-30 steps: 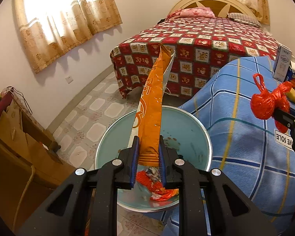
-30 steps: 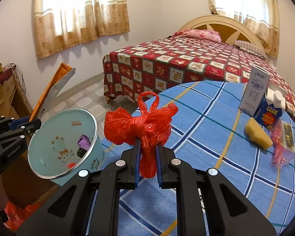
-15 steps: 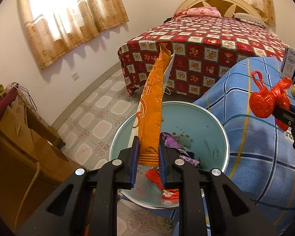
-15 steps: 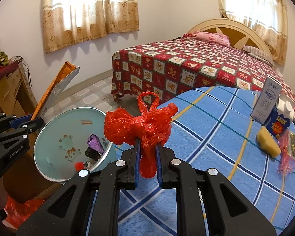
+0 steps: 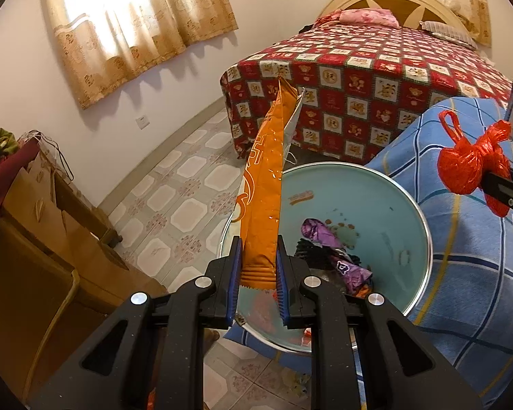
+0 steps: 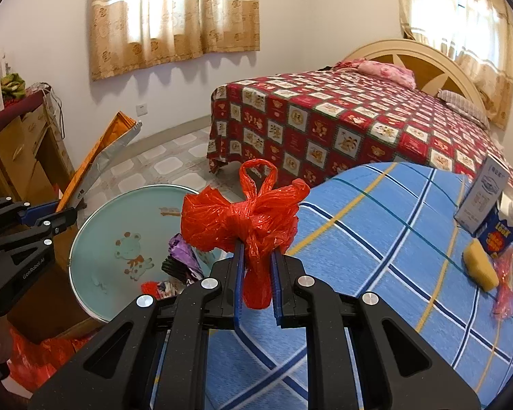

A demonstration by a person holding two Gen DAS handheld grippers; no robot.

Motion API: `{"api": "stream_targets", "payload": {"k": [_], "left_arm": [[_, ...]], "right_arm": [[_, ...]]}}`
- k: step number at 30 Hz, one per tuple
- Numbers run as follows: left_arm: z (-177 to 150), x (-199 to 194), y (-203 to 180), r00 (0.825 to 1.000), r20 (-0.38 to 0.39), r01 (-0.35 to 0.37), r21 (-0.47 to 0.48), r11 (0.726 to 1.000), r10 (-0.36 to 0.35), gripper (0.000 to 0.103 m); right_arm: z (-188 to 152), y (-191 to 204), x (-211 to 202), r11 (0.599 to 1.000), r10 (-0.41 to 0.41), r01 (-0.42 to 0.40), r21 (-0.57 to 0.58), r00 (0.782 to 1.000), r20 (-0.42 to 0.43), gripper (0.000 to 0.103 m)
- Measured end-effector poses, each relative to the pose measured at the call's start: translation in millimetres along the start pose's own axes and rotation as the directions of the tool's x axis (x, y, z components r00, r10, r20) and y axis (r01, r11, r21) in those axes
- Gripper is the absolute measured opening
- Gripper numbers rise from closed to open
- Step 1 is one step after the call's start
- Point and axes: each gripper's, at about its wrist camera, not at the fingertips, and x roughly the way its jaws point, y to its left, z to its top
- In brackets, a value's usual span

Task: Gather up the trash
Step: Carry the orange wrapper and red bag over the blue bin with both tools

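Note:
My left gripper (image 5: 258, 266) is shut on the bottom seal of a long orange snack wrapper (image 5: 265, 188), held upright over the near rim of a pale teal bin (image 5: 386, 205) that holds purple and red wrappers. The wrapper (image 6: 99, 160) and the left gripper (image 6: 65, 215) also show in the right wrist view. My right gripper (image 6: 256, 273) is shut on a knotted red plastic bag (image 6: 242, 218), held above the blue plaid tablecloth (image 6: 376, 239) just right of the bin (image 6: 119, 239). The bag also shows in the left wrist view (image 5: 468, 167).
On the table's far right lie a white carton (image 6: 482, 198), a blue box (image 6: 499, 235), a yellow sponge (image 6: 480, 266) and a red-wrapped packet (image 6: 509, 283). A bed with a red patterned cover (image 6: 342, 123) stands behind. A wooden cabinet (image 5: 34, 222) stands left of the bin.
Both grippers have shifted left and closer to the bin, keeping their hold. The bin's inside with the purple wrapper has come more into view.

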Motion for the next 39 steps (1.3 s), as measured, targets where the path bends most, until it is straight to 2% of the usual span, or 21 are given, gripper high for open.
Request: {"api": "stream_targets", "payload": {"k": [14,39], "left_arm": [[-3.8,4.4,11.6,1.0,-0.016,-0.013,-0.022,1.0,0.012,0.018],[-4.7,10.7,19.7,0.999,-0.03,-0.016,-0.039,0.999,0.015,0.018]], "right_arm": [[8.0,23.3,7.5,0.999,0.02,-0.021,-0.048,1.0,-0.012,0.014],[13.7,39.5,14.0,0.996,0.035,-0.037,-0.084,0.999,-0.023,0.014]]}}
